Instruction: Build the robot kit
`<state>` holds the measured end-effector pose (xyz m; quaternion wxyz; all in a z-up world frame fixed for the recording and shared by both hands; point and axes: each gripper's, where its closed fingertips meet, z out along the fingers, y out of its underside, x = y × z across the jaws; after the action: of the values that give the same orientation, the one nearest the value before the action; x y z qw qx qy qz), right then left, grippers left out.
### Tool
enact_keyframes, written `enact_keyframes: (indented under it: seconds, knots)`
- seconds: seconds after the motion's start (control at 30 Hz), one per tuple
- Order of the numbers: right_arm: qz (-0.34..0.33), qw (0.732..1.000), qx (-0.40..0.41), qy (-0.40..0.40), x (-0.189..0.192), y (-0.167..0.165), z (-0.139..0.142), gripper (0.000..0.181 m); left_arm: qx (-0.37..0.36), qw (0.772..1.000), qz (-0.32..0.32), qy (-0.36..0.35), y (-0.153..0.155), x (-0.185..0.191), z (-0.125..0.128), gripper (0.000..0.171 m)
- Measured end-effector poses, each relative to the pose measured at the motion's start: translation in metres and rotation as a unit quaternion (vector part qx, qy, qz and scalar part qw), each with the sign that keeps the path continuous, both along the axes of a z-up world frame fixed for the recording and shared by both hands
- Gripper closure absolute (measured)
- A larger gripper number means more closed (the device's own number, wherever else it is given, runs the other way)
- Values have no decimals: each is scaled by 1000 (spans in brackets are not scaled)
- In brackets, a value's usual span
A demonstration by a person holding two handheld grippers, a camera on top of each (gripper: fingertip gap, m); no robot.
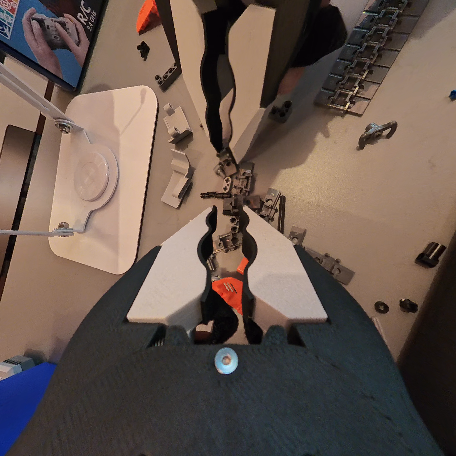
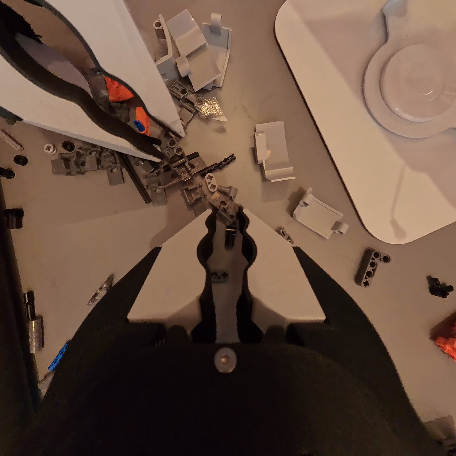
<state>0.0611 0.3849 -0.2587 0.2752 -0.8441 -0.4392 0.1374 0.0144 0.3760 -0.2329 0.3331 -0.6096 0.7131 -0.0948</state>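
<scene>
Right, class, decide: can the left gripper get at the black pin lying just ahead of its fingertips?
Probably yes. The black pin lies uncovered on the table just beyond the left gripper, whose jaws stand apart. Grey parts crowd one end, and the right gripper sits slightly farther off.

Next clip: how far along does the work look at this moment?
Done: a long strip of joined track links lies off to one side. In hand: the right gripper is shut on one small grey link at the edge of the heap; the left gripper hangs open above the heap. Left: many loose grey links, curved grey panels and orange parts lie unjoined.
</scene>
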Motion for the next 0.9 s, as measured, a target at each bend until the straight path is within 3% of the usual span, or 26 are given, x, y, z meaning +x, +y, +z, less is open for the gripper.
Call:
enact_keyframes:
  seconds: [0.27,0.4,0.6,0.73,0.9]
  knots:
    - [15,1000,3,-5,5,-6,1,166,0,1000,-4,1,-1,2,-2,155]
    - [16,1000,17,8,19,-21,20,166,3,1000,-9,2,-3,4,-2,155]
    - [-24,999,41,-11,95,-84,51,166,12,1000,-24,12,-11,10,-5,155]
    - [-83,996,13,-44,164,-142,37,166,19,999,-23,22,-9,10,-7,155]
    - [-136,989,-18,-46,205,-187,12,166,20,999,-20,27,-9,10,-8,155]
